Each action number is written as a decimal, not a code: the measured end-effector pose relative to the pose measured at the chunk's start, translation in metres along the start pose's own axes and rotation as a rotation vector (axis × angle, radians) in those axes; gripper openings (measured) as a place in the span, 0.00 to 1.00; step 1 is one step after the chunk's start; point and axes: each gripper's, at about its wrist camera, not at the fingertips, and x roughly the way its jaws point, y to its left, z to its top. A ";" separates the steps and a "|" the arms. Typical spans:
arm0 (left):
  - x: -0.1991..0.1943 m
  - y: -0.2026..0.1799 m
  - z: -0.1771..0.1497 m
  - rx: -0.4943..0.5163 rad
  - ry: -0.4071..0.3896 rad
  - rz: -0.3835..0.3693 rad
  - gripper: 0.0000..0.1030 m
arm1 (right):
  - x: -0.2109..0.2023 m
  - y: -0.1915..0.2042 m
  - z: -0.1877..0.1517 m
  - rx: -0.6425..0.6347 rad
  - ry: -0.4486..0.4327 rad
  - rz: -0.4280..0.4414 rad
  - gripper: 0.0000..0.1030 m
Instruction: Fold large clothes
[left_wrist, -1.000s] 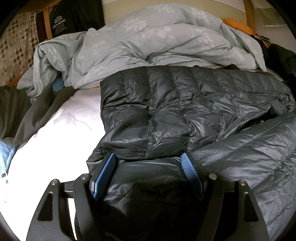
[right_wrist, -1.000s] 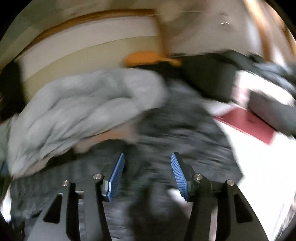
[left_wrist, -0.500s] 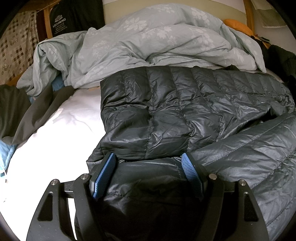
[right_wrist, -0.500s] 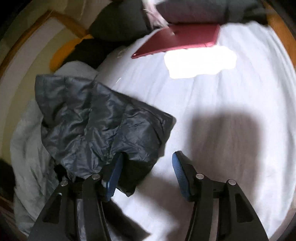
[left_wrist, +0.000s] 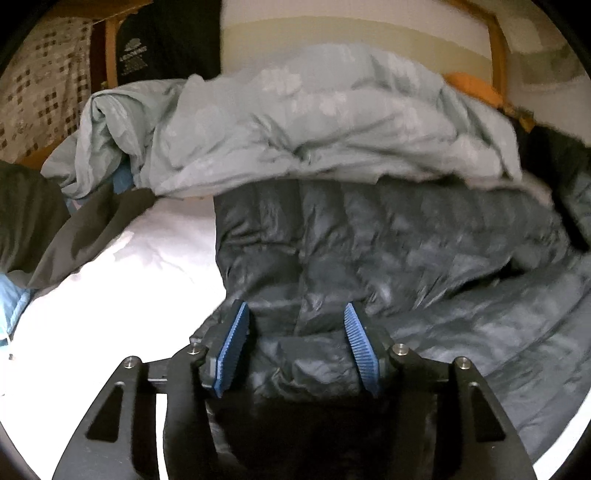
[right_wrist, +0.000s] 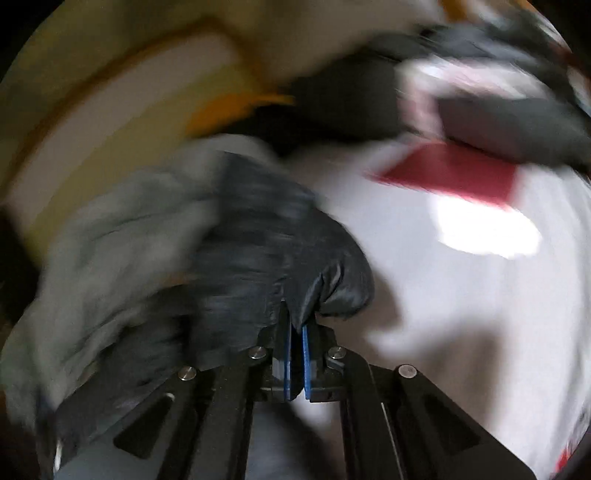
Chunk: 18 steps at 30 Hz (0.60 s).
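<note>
1. The dark quilted jacket (left_wrist: 388, 251) lay spread across the white bed sheet (left_wrist: 110, 302), its far edge touching the rumpled pale blue duvet (left_wrist: 295, 125) heaped toward the head of the bed.
2. The left gripper (left_wrist: 295, 343) stood with its blue-padded fingers spread wide, a fold of the jacket's near hem lying between them; neither pad was pressing on the cloth.
3. The right gripper (right_wrist: 297, 347) had its fingers pressed nearly together, pinching a puffy edge of the jacket (right_wrist: 280, 251), which bulged just beyond the tips.
4. The right wrist view was heavily blurred, so the exact part of the jacket being pinched could not be told.
5. In that view a red flat object (right_wrist: 454, 173) lay on the sheet (right_wrist: 443, 314) toward the far side of the bed, beside a dark pile of cloth (right_wrist: 509, 122).
6. A grey cloth (left_wrist: 85, 236) draped over the left edge of the bed, well apart from the jacket.
7. An orange cushion (left_wrist: 476, 88) peeked from behind the duvet near the headboard.
</note>
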 end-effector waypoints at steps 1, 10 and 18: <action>-0.005 0.000 0.002 -0.009 -0.017 -0.009 0.52 | -0.004 0.016 -0.003 -0.044 0.002 0.073 0.04; -0.027 -0.013 0.001 -0.047 -0.046 -0.216 0.51 | 0.009 0.124 -0.073 -0.297 0.247 0.477 0.04; -0.044 -0.051 -0.008 0.073 -0.078 -0.294 0.50 | 0.010 0.170 -0.147 -0.540 0.446 0.547 0.05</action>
